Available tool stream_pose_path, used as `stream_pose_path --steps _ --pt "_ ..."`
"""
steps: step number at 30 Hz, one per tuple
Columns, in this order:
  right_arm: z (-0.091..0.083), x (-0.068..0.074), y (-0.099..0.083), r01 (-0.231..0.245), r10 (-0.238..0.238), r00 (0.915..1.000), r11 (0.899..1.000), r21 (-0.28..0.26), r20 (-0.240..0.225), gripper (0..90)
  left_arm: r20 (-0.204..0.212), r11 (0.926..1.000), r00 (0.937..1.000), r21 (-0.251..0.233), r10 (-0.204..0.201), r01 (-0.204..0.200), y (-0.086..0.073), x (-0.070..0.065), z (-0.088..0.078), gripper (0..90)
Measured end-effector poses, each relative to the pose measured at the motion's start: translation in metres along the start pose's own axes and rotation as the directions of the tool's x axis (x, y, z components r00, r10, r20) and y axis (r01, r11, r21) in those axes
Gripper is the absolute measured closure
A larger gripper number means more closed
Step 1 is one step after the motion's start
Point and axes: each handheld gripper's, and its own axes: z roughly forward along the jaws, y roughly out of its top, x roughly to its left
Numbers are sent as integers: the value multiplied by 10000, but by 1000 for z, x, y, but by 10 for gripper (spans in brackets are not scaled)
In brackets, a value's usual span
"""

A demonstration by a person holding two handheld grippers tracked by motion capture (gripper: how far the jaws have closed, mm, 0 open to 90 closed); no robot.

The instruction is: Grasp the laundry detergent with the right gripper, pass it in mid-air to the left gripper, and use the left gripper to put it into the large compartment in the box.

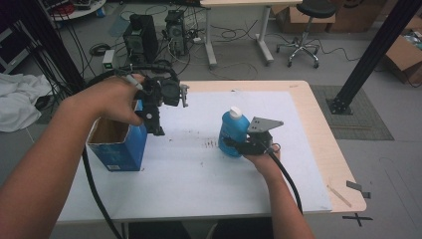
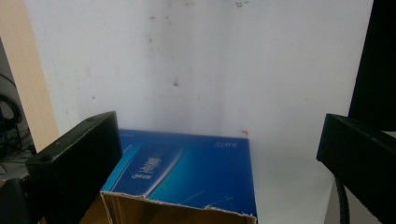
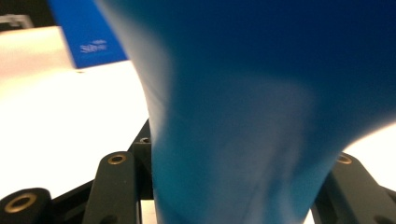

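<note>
The right gripper point(image 1: 238, 145) is clamped on the blue bottle point(image 1: 233, 130), which stands upright on the white mat point(image 1: 209, 169) mid-table. The left gripper point(image 1: 158, 119) hovers with jaws apart over the open box point(image 1: 118, 144) at the mat's left edge. Grasping looks done; next, probably, lift the bottle clear and carry it to the box.

Both claws are chunky black builds. The right claw point(image 1: 230, 143) carries a grey three-cornered plate and brass-ringed screw holes; the left claw point(image 1: 158, 130) trails a thick black cable. Forearms bare, no sleeves.
</note>
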Motion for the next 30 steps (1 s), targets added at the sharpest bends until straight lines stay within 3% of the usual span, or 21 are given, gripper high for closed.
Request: stream_pose_path --steps 11,12,16,17,20,30 --pt "-17 10 29 587 -578 9902 9983 36 -1273 455 63 9997 9997 15 238 -238 13 -4 -2 7" --pt "-16 15 34 754 -736 9842 9971 51 -1612 454 97 9996 9996 -5 275 -275 16 -6 -3 7" --pt "-12 22 38 980 -947 9746 9952 64 -2029 454 139 9992 9991 -39 391 -390 21 -9 -2 7" --pt "-7 27 41 1161 -1101 9675 9931 131 -2275 453 193 9990 9988 46 452 -453 24 -11 -2 6" --pt "1 35 43 1344 -1242 9572 9907 215 -2614 453 297 9983 9979 60 574 -576 28 -15 0 5" --pt "29 58 49 1658 -1526 9283 9861 101 -3391 453 368 9966 9960 75 813 -816 36 -23 4 3"
